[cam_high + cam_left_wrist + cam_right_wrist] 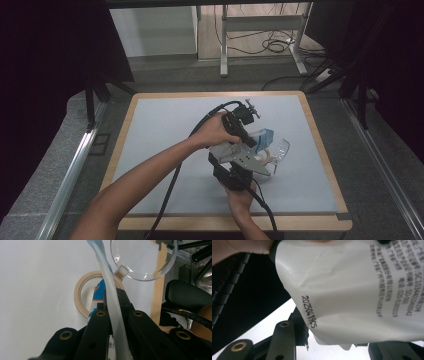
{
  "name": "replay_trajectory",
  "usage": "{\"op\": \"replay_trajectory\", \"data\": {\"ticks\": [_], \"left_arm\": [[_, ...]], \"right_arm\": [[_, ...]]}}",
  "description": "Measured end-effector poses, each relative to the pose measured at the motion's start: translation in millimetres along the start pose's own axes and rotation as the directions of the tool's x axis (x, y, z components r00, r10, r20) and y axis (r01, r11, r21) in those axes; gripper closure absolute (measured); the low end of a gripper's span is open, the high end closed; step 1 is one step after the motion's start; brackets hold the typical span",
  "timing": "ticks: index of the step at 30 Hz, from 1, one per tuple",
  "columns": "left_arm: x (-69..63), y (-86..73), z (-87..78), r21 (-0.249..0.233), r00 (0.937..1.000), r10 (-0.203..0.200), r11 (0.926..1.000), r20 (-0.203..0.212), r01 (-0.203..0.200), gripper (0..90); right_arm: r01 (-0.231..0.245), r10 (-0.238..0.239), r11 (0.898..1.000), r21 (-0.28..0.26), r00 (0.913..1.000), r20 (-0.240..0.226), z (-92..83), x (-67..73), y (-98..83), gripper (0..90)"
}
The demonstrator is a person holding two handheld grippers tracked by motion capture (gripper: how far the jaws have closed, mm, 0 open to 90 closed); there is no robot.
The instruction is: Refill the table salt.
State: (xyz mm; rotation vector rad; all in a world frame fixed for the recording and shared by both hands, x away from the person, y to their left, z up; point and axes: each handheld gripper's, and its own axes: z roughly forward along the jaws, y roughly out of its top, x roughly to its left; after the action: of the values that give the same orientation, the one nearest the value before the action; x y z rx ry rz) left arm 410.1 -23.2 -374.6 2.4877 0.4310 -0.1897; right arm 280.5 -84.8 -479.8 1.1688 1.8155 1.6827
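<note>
With the left gripper (113, 315) clenched on the packet's (110, 290) edge and the right gripper (324, 345) seemingly grasping its bottom, pull steadily apart near the surface's (165, 120) right edge.

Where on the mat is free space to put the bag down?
The grey mat is bare along its left half and far edge. It is crowded right of centre, around the printed bag, clear cup and tape roll.

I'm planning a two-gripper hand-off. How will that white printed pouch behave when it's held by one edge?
The pouch probably flops: its film is creased and curves beyond the left gripper, which pinches its thin edge. It looks light. The glossy film may slip, so the right gripper likely helps.
</note>
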Motion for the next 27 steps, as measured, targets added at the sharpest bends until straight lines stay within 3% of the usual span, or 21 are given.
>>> {"op": "replay_trajectory", "data": {"ticks": [12,27], "left_arm": [[-0.6,-12.4,-6.5,-0.072,0.9996,0.0,0.9974,0.028,0.002,89.6],[-1.0,-33.4,-9.1,-0.141,0.9986,-0.022,0.9897,0.048,0.028,89.6]], "right_arm": [[0.052,-0.052,0.999,0.006,0.9971,0.056,1.9,1.4,-13.5,55.4],[0.06,-0.065,0.996,0.069,0.9946,0.081,-0.9,-4.6,-31.3,52.9]]}}
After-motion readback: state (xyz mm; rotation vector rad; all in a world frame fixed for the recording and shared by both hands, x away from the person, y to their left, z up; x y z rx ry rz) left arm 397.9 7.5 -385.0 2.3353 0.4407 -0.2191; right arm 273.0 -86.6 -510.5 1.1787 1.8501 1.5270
